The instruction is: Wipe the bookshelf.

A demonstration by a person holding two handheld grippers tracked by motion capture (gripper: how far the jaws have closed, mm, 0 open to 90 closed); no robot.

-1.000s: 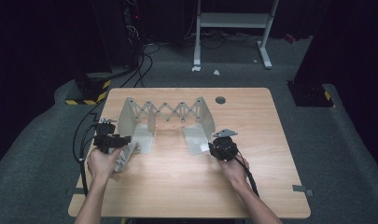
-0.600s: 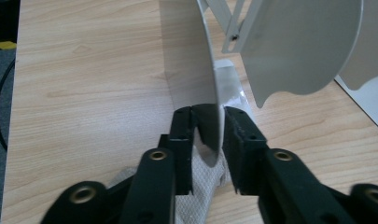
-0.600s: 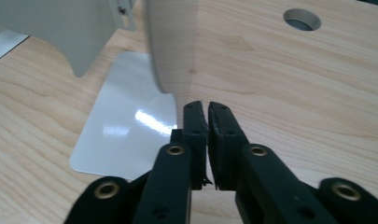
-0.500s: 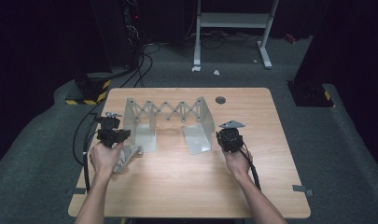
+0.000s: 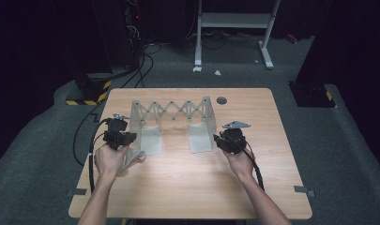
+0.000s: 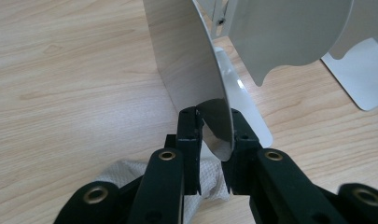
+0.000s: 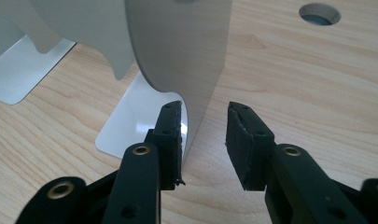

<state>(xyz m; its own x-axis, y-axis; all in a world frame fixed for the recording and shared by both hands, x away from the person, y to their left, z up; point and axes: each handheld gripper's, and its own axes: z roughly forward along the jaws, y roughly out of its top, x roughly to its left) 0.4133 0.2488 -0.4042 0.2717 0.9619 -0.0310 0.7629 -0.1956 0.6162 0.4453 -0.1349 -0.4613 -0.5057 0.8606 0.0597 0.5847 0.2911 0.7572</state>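
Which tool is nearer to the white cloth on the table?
Left. The left tool is right beside the cloth, which lies under that hand. The right tool is across the metal rack, far from it.

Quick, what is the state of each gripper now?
Left gripper: shut on the left end plate of the rack.
Right gripper: open around the right end plate.

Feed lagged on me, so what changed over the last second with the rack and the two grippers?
Both grippers moved apart: the left gripper went left and the right gripper went right, stretching the metal expanding rack wider. Left stays clamped on its end plate; right's jaws straddle theirs with a gap. The cloth and table stayed put.
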